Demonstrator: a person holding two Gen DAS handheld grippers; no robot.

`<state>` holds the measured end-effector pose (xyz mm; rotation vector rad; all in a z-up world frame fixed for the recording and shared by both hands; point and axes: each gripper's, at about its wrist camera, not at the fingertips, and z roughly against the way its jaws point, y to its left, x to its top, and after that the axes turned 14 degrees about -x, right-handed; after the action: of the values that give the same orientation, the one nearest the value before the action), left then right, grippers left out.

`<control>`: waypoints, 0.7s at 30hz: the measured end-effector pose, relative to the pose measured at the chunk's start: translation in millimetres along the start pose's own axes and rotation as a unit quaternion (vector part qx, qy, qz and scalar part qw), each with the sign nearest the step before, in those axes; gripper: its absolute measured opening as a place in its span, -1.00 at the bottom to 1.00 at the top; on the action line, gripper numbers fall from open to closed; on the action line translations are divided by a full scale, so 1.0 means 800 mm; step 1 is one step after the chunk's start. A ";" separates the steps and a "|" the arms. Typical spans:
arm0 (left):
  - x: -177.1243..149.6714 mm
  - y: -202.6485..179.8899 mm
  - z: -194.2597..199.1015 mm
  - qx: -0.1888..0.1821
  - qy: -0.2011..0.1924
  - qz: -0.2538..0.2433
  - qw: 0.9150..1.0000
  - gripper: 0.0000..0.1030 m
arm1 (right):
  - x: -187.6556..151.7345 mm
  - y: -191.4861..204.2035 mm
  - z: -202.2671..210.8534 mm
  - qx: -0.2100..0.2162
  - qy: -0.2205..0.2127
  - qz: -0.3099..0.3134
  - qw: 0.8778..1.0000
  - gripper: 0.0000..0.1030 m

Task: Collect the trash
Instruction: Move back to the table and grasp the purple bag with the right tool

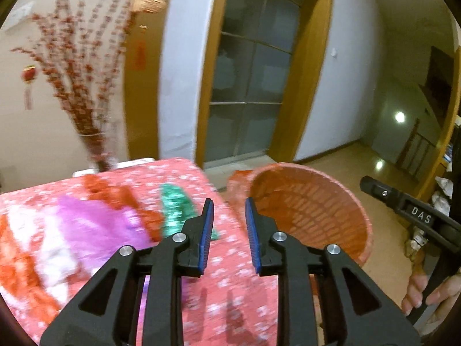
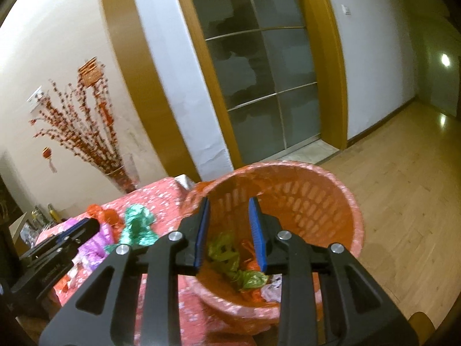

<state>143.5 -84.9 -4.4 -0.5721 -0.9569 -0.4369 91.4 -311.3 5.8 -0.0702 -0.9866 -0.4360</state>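
While my left gripper [image 1: 229,225] hangs parted and empty over the pink floral tablecloth [image 1: 236,282], I judge the crumpled purple, orange and green plastic bags [image 1: 95,227] light, soft and slippery, best pinched at a bunched fold. My right gripper [image 2: 229,230], equally parted and empty, hovers over the orange slotted plastic basket [image 2: 314,199] beside the table; its housing reads "DAS" [image 1: 421,214].

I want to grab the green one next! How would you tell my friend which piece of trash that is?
Find the table with the pink flowery cloth beside the orange basket. On it lies a heap of crumpled bags; the green bag is at the end of the heap nearest the basket. It is the only shiny green one, next to a purple bag and red ones.
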 end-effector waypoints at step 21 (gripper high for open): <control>-0.054 0.155 0.157 0.202 -0.059 0.083 0.974 -0.28 | -0.061 0.200 0.005 0.137 0.047 0.121 0.982 -0.28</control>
<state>114.0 94.0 -16.9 -0.3055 -1.0673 -0.0521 127.3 -148.7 -9.8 0.0781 -0.9237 -0.0762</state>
